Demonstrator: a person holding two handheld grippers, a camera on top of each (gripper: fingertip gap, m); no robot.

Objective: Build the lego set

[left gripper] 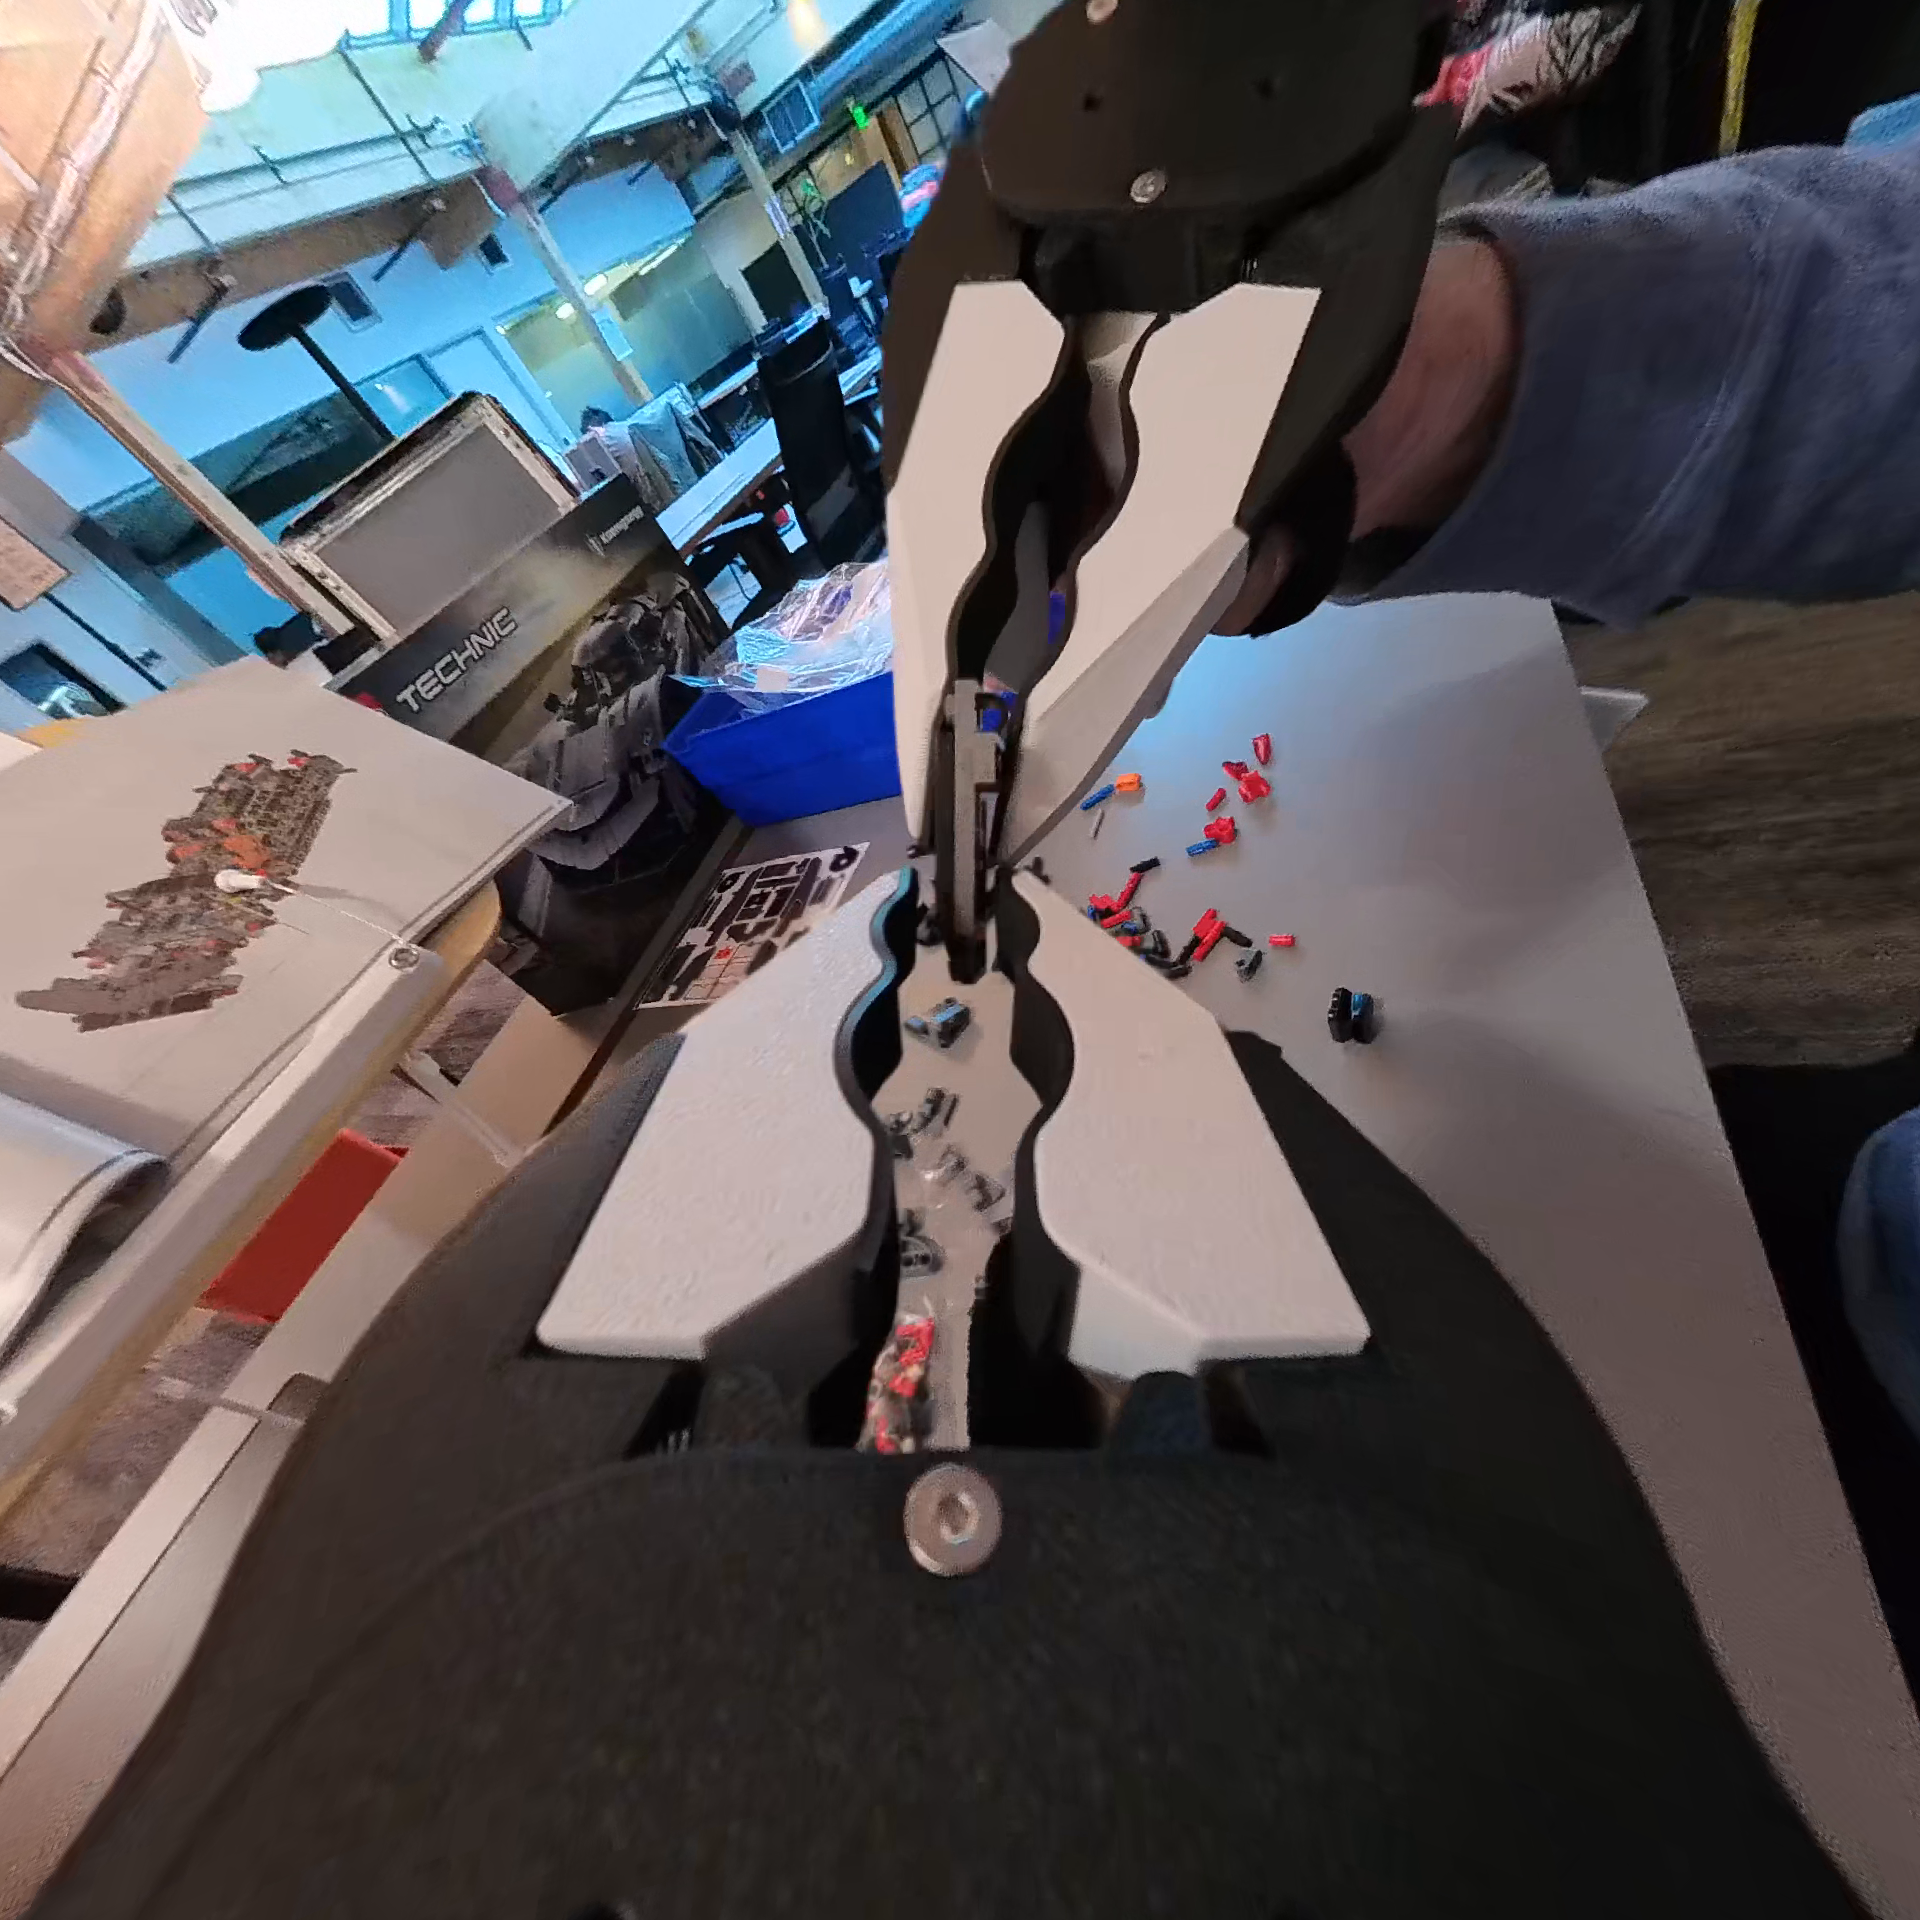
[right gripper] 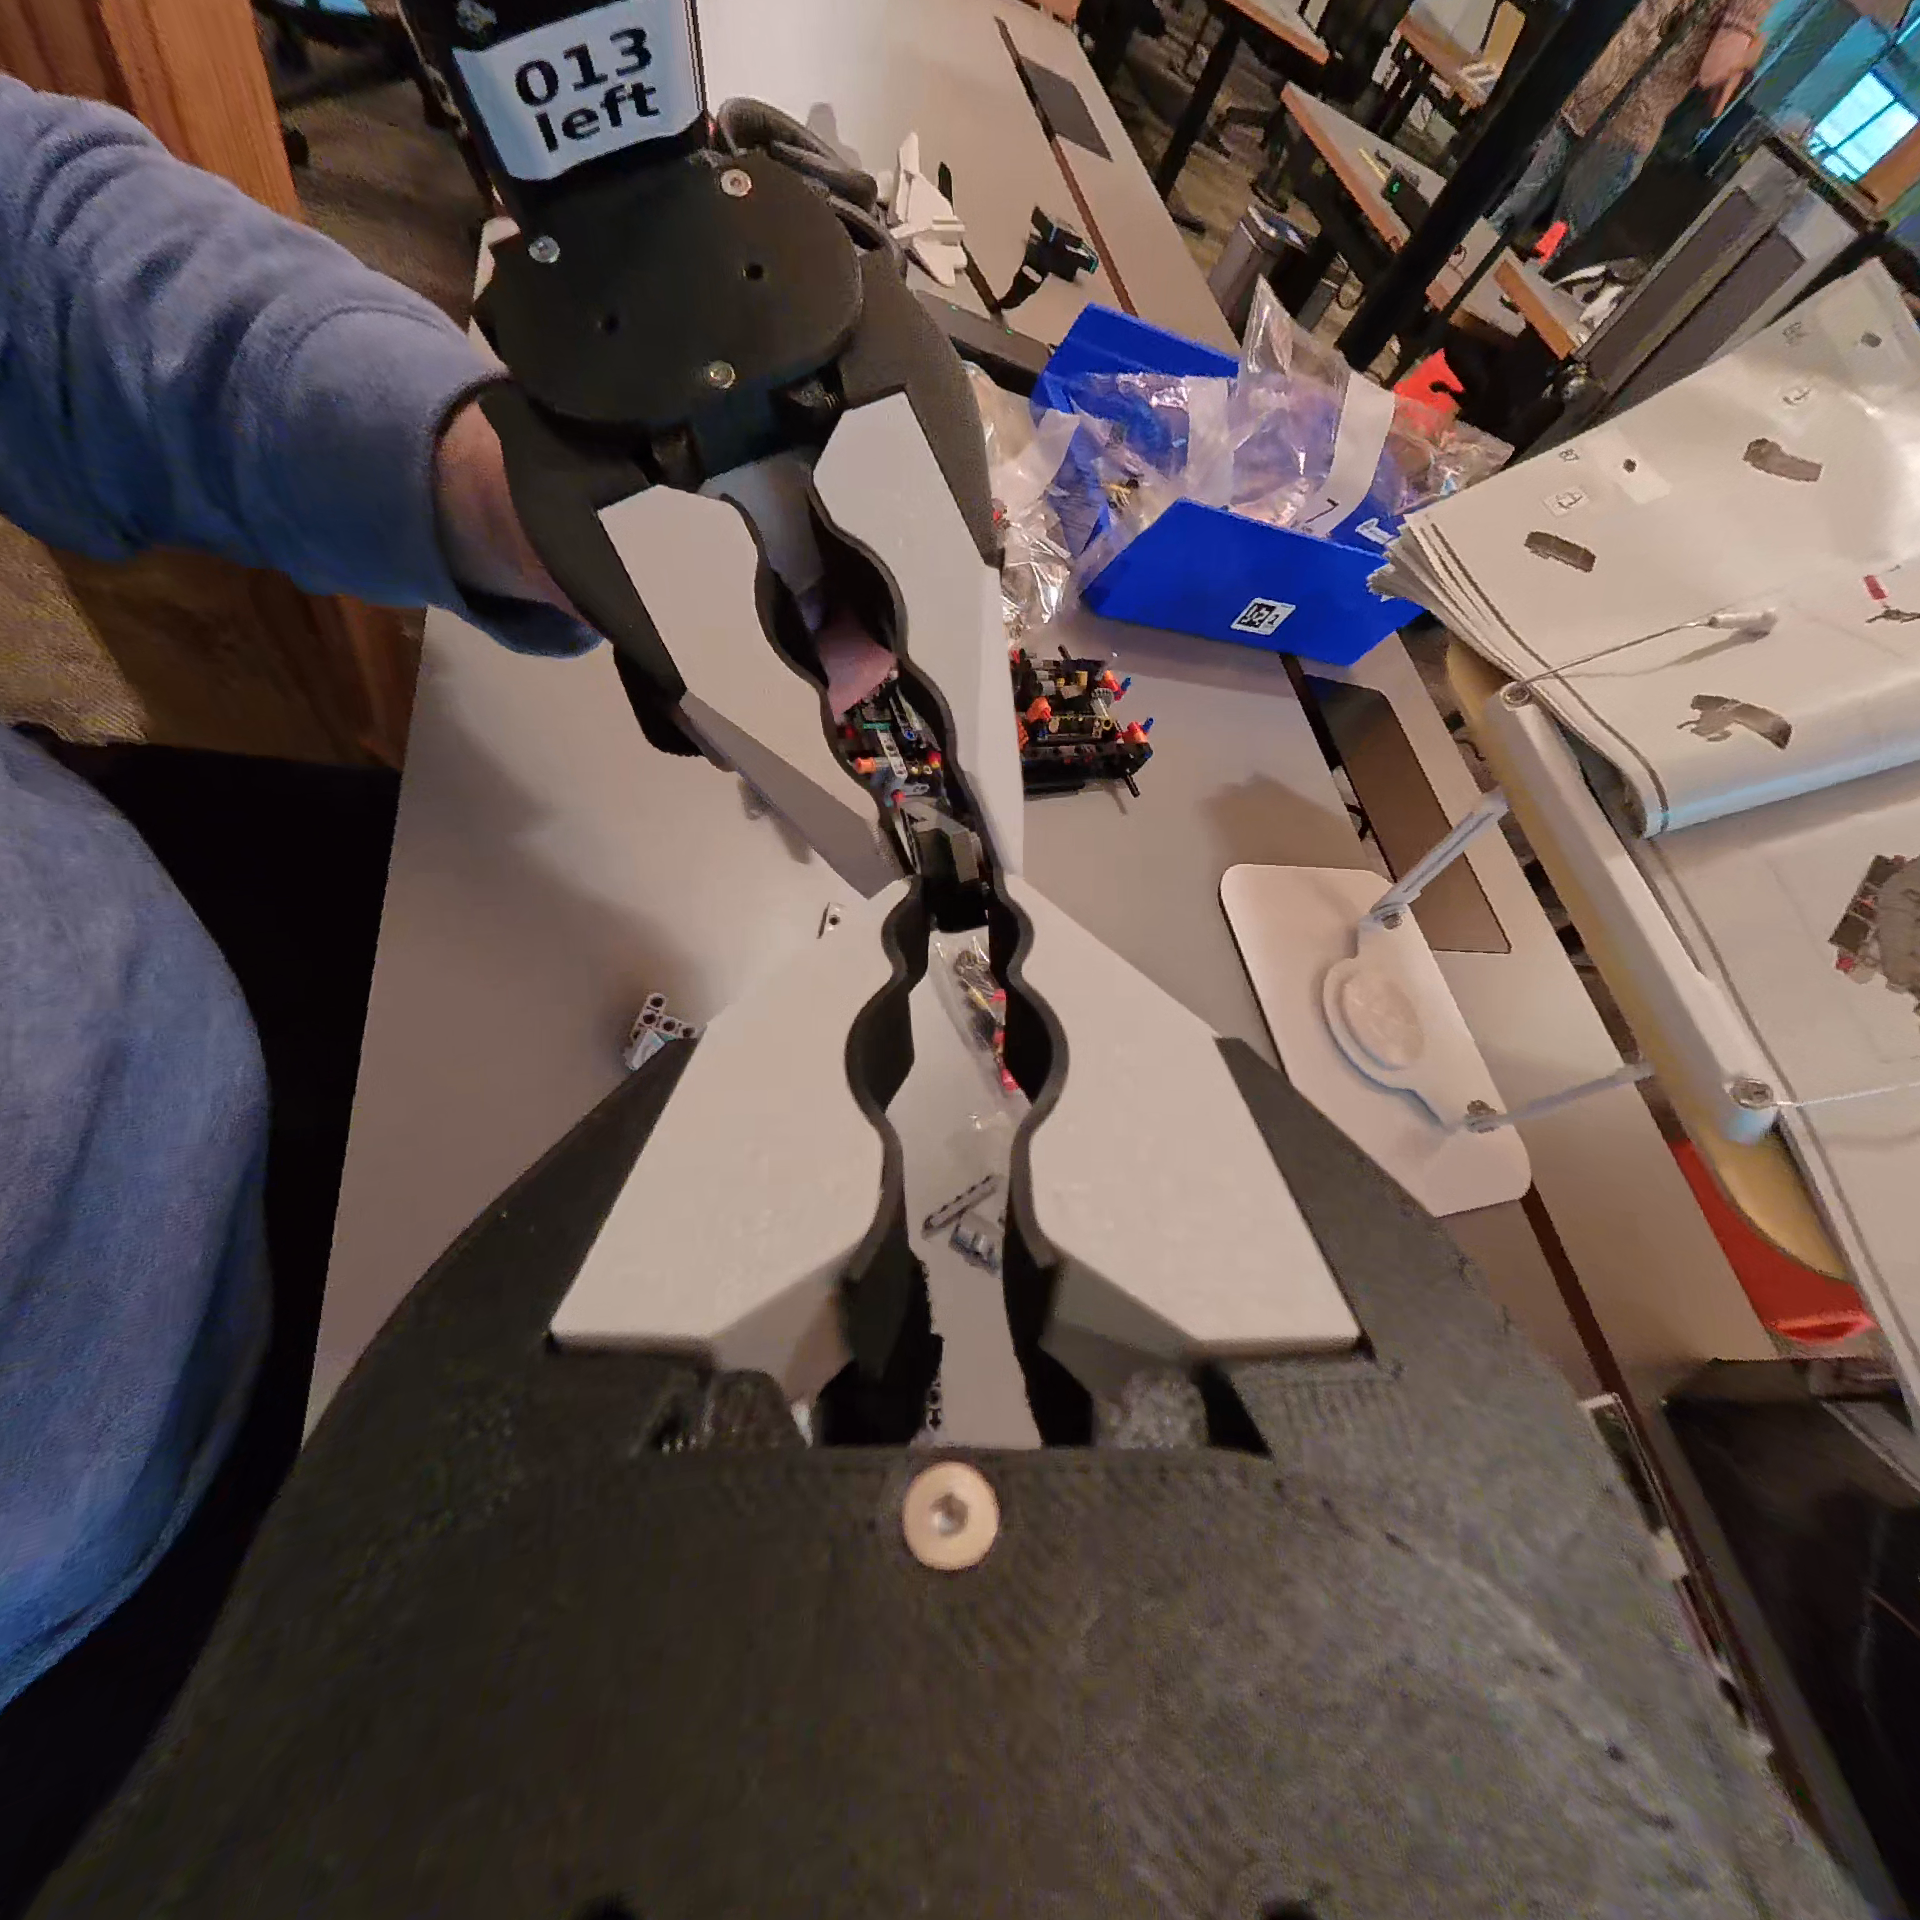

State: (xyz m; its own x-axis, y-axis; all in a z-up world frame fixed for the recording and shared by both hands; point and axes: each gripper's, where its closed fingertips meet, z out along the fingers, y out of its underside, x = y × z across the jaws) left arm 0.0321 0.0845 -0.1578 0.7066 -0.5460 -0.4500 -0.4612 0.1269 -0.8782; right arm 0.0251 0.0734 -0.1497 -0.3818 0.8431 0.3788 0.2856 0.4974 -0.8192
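Grey piece (left gripper: 971,831) is pinched tip-to-tip between left gripper (left gripper: 961,935) and right gripper (right gripper: 951,914), both nearly closed; one twist could drop it onto the worktop (left gripper: 1403,935).

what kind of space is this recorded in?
Probably an open-plan workshop or lab, not a home. Rows of long work tables run off behind, the high ceiling has exposed beams, and the bench carries a blue parts bin and an instruction booklet on a stand.
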